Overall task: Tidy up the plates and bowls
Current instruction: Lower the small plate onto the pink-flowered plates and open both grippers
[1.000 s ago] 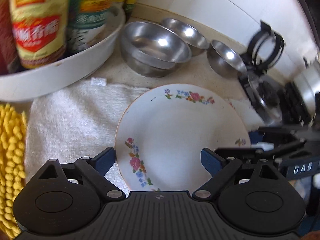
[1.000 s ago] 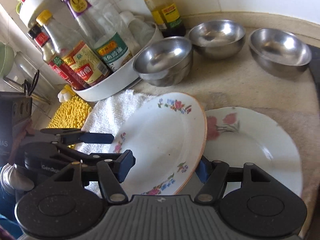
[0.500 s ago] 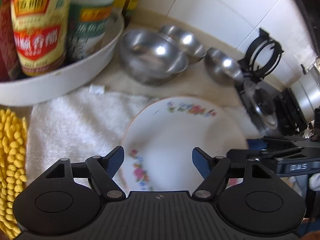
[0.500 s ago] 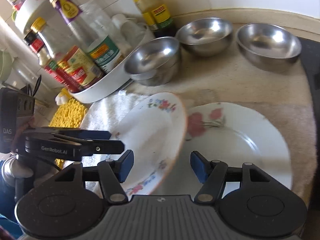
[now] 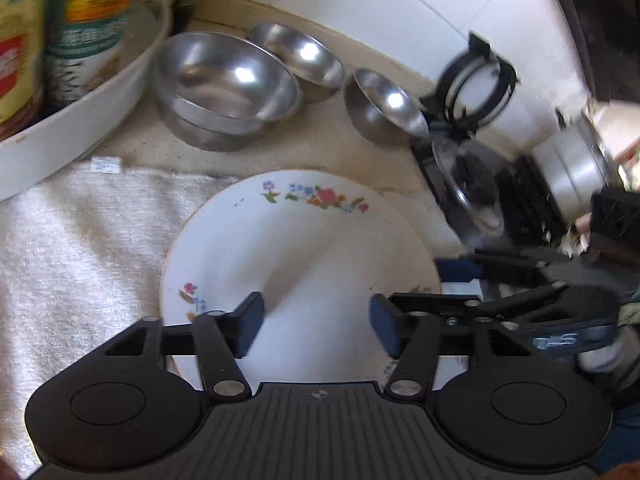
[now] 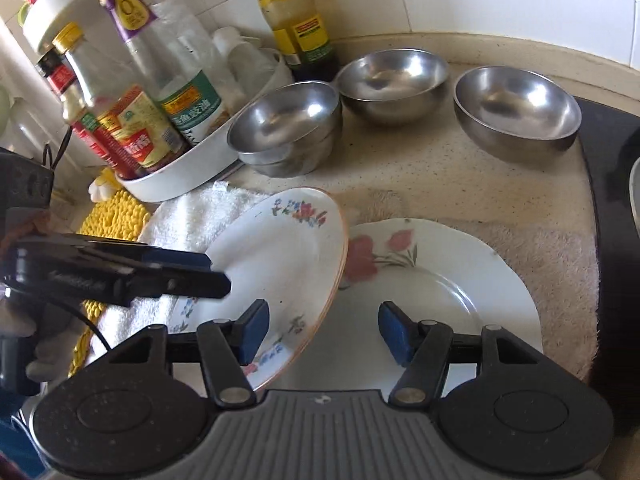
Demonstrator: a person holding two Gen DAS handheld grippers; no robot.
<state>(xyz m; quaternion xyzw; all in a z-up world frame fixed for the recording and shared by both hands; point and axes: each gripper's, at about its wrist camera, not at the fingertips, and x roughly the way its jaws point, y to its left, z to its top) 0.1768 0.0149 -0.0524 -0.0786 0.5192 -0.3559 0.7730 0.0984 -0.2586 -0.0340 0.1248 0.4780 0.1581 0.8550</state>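
A small floral plate (image 5: 304,256) (image 6: 280,264) is tilted, its right edge raised over a larger white plate with red flowers (image 6: 432,292). My left gripper (image 5: 316,324) is open with its fingers above the small plate's near part; in the right wrist view it reaches in from the left at the plate's left edge (image 6: 188,272). My right gripper (image 6: 322,328) is open, its fingers astride the small plate's lower right edge, over the large plate. A stack of steel bowls (image 6: 288,128) (image 5: 228,84) and two single steel bowls (image 6: 396,80) (image 6: 516,108) stand behind.
A white oval tray (image 6: 188,176) of sauce bottles (image 6: 160,92) stands at the back left. A white towel (image 5: 88,240) lies under the small plate, a yellow mat (image 6: 112,216) to its left. A black stove edge (image 6: 608,208) bounds the counter on the right.
Both grippers have narrowed their opening a little. The small plate has stayed tilted and shifted slightly left, uncovering more of the large plate. The left gripper has moved in over the small plate.
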